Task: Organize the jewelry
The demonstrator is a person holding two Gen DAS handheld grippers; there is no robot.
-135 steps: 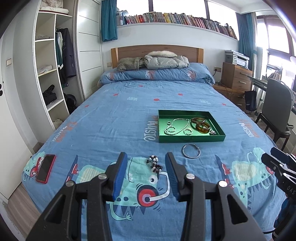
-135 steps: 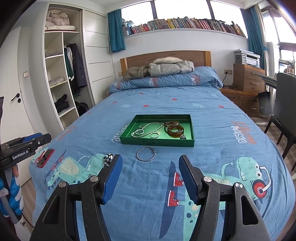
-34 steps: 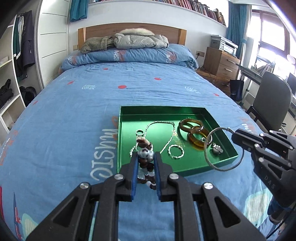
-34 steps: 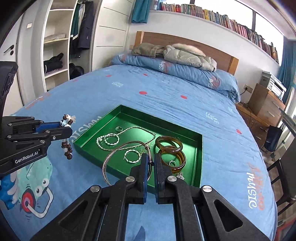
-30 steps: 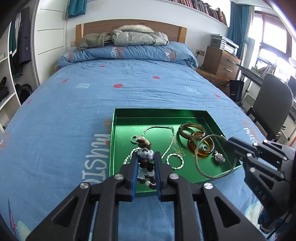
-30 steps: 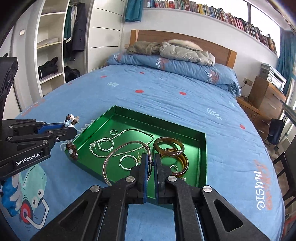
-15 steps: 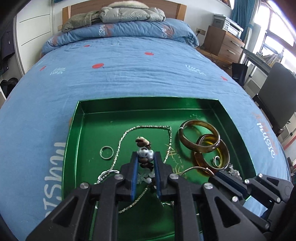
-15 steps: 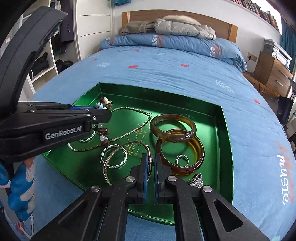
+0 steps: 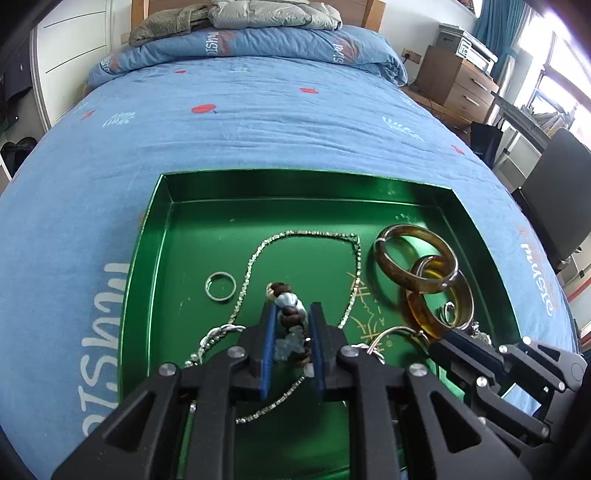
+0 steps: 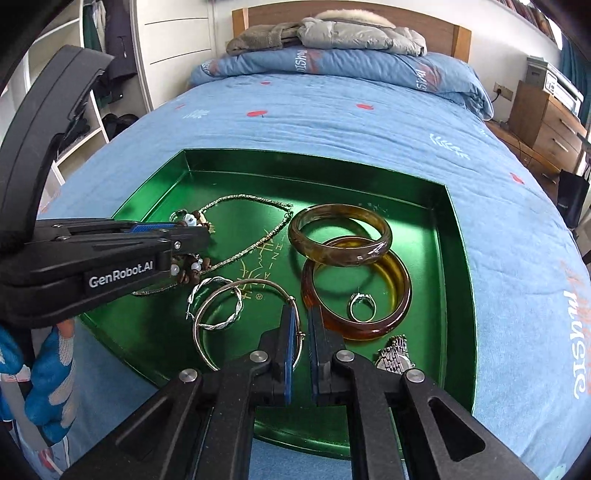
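Observation:
A green tray [image 9: 147, 236] [image 10: 456, 236] lies on the blue bed. My left gripper [image 9: 291, 317] is shut on a beaded bracelet [image 9: 290, 314] of brown and pale blue beads, low over the tray's left half; it also shows in the right wrist view [image 10: 186, 266]. My right gripper [image 10: 300, 314] has its jaws slightly parted around a thin silver bangle [image 10: 236, 291], which rests on the tray floor against the left pad. Inside lie a chain necklace [image 9: 295, 233], two amber bangles [image 10: 338, 236], a twisted silver ring [image 10: 218, 321], small rings and a watch [image 10: 395, 356].
The blue printed duvet [image 9: 258, 122] spreads around the tray. Pillows and jackets [image 10: 325, 33] are piled at the wooden headboard. A wooden dresser [image 9: 454, 79] and a dark chair [image 9: 554, 195] stand to the right, wardrobe shelves [image 10: 74, 122] to the left.
Both grippers have lowered into the tray. The right jaws have parted slightly and the silver bangle now rests on the tray floor. The left gripper still grips the beaded bracelet.

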